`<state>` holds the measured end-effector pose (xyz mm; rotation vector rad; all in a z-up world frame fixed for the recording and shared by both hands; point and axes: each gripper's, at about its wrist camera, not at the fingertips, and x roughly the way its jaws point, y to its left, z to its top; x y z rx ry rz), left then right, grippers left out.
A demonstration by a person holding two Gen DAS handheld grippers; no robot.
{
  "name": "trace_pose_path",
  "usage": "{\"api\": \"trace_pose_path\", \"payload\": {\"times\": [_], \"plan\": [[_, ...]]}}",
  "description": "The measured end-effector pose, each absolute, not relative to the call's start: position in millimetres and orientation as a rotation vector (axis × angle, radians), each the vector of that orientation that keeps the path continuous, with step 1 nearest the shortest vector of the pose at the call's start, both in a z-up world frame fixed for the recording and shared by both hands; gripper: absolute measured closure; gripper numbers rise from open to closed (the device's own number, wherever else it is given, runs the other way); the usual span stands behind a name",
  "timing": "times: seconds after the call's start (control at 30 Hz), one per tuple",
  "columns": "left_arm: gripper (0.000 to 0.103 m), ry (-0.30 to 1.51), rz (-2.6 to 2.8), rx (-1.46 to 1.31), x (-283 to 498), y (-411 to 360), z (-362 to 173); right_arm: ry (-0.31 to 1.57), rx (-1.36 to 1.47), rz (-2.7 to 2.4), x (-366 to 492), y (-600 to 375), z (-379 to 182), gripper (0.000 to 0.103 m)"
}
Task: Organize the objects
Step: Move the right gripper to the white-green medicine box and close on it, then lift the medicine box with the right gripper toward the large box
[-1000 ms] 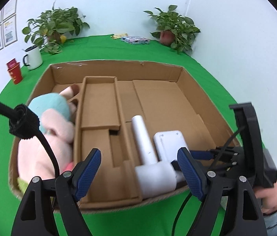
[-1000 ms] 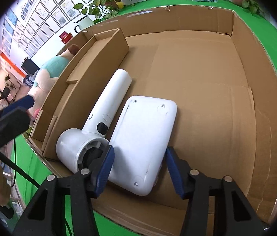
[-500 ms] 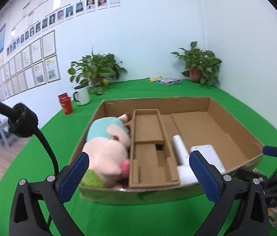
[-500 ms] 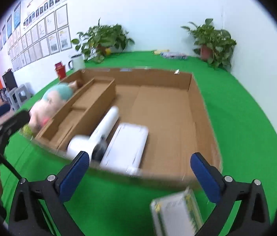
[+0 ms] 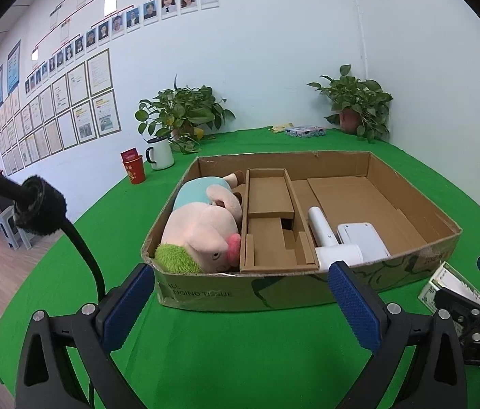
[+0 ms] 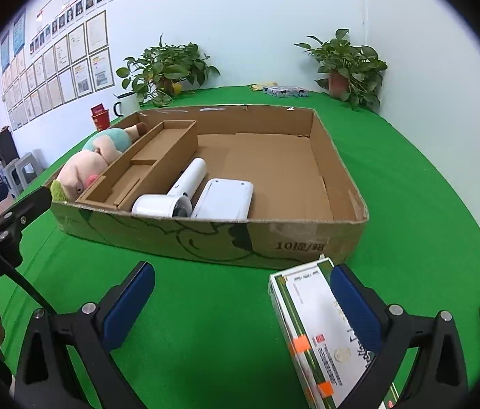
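Note:
A shallow cardboard box sits on the green table. It holds a pink plush pig at the left, a cardboard insert in the middle, a white hair dryer and a flat white device. My left gripper is open and empty in front of the box. My right gripper is open above the table, its right finger over a green-and-white carton lying outside the box's front right corner.
Two potted plants, a white mug, a red cup and a small flat packet stand on the table's far side. White walls close the back and right. The table edge drops off at the left.
Both grippers pulled back out of the box and now sit in front of it. The right gripper let go of the flat white device and opened wide; the carton came into view.

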<state>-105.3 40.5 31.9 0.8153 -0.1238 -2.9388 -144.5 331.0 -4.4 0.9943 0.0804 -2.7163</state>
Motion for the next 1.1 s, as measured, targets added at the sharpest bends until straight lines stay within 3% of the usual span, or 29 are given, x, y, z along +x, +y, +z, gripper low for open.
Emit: {"api": "trace_pose_path", "payload": {"times": [0.2,0.37,0.47,0.53,0.67,0.8,0.9,0.93,0.97,1.0,1.1], "plan": [[0.0,-0.121,-2.962,0.897,-99,43,23,0.051,1.092,-2.633,-142,386,-22,0.001],[0.0,-0.103,-2.996,0.968,-95,46,9,0.214,1.15,-2.589,-137,411,-43,0.001],[0.0,-0.106,-2.999,1.005,-93,50,1,0.114,1.19,-2.557,-139,422,-49,0.001],[0.0,-0.104,-3.005,1.027,-91,53,-3,0.097,1.201,-2.507,-138,416,-53,0.006],[0.0,-0.12,-3.0,1.047,-91,55,-10,0.138,1.204,-2.422,-130,388,-60,0.038],[0.0,-0.065,-3.027,1.102,-95,50,-12,0.11,1.16,-2.41,-115,357,-53,0.038],[0.0,0.031,-3.06,1.182,-102,43,-15,-0.024,1.142,-2.408,-107,338,-45,0.037],[0.001,0.078,-3.074,1.229,-105,41,-17,-0.062,1.13,-2.386,-105,331,-43,0.034],[0.001,0.148,-3.09,1.296,-110,38,-20,-0.087,1.112,-2.334,-99,322,-43,0.019],[0.001,0.216,-3.099,1.362,-115,36,-24,-0.075,1.092,-2.308,-94,315,-42,0.016],[0.001,0.387,-3.107,1.546,-129,34,-36,0.081,1.024,-2.328,-76,296,-39,0.016]]}}
